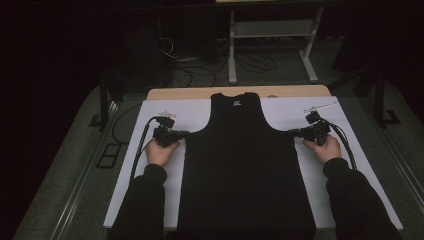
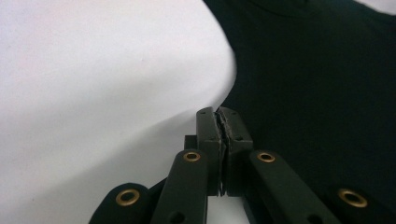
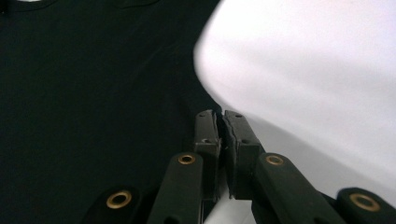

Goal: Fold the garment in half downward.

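A black sleeveless top (image 1: 245,165) lies flat on a white board (image 1: 165,112), neck toward the far edge. My left gripper (image 1: 186,133) lies at its left side just under the armhole, held in a hand. In the left gripper view the jaws (image 2: 218,112) are pressed together on the edge of the black fabric (image 2: 317,70). My right gripper (image 1: 291,132) mirrors it at the right armhole. There the jaws (image 3: 219,114) are pinched on the fabric's corner (image 3: 93,70), with white board (image 3: 317,60) beside them.
The board rests on a wooden table (image 1: 200,93). Two thin pale pieces lie on the board's far corners, one on the left (image 1: 162,114) and one on the right (image 1: 320,107). Behind the table are floor cables (image 1: 195,75) and a metal stand (image 1: 270,30). Cables trail from both grippers.
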`<state>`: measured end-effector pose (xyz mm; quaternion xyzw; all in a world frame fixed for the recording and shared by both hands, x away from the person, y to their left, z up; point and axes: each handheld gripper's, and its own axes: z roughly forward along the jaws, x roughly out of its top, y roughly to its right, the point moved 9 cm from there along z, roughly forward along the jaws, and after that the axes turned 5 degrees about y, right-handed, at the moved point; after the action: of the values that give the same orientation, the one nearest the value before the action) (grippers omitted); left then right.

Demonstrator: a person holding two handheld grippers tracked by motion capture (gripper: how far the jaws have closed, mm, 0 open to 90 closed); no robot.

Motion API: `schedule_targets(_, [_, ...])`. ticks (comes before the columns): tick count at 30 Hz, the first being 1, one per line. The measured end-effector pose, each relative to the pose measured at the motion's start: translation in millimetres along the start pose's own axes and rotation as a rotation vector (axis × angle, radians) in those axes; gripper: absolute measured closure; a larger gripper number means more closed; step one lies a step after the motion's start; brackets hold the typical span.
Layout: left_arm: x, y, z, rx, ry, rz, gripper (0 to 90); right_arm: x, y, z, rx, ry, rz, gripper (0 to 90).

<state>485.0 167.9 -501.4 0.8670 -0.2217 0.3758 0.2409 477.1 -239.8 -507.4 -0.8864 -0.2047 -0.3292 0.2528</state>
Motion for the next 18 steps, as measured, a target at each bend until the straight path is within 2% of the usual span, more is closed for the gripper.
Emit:
schedule_targets(1, [1.7,1.4,-1.6,0.006,0.019,0.001,87.2,-1.1,-1.8,-0.9,-0.008,-0.006,-0.004,83.4])
schedule_targets(6, [2.9,5.2,-6.2,-0.001,0.041,0.004,87.2,-0.5,-5.1,-5.9,-0.01,0.014,-0.003,83.5])
schedule_targets(9, [5.0,5.4,-13.8,-0.011,0.062,-0.014,87.2,-1.6,-8.8,-12.6,-0.006,0.028,0.001,83.5])
schedule_targets(11, [4.9,5.7,-15.4,-0.008,0.067,-0.011,87.2,-1.8,-9.8,-14.1,-0.003,0.033,0.003,83.5])
schedule_targets(14, [5.0,7.7,-20.8,-0.016,0.084,-0.026,87.2,-3.0,-11.5,-16.8,0.007,0.047,0.021,83.5])
schedule_targets(15, [4.5,10.4,-25.4,-0.036,0.104,-0.061,87.2,-4.1,-11.3,-18.6,0.008,0.064,0.042,83.5])
schedule_targets(18, [2.4,13.0,-27.9,-0.034,0.1,-0.053,87.2,-5.0,-13.6,-21.2,0.02,0.082,0.055,83.6])
